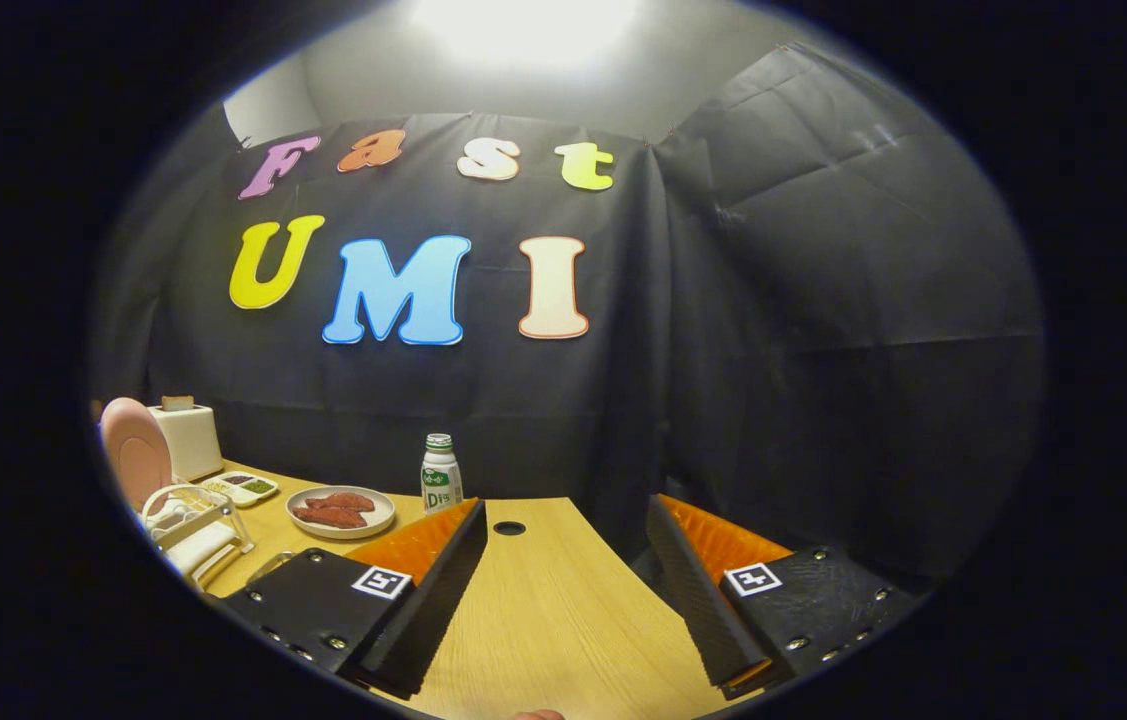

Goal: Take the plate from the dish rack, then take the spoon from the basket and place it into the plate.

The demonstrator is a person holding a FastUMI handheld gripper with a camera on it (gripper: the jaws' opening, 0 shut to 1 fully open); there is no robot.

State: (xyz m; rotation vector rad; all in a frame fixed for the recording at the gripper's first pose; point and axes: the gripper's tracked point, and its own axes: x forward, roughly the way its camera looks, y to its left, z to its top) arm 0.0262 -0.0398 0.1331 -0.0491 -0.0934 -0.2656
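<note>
Above the table (563, 620), the gripper (568, 590) gapes wide; one plate (135, 452) in one rack (193, 530).

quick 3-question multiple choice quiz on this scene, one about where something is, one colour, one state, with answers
1. Where does the pink plate stand?
A. upright in the dish rack
B. flat between the fingers
C. on top of the bottle

2. What colour is the cap of the bottle?
A. red
B. green
C. black

3. How is the gripper?
A. shut on the plate
B. shut on a spoon
C. open, holding nothing

Answers: 1 A, the plate stands on edge in the white rack, well off to the side of the fingers. 2 B, a green cap tops the white bottle. 3 C, bare wooden table shows between the wide-apart fingers.
</note>
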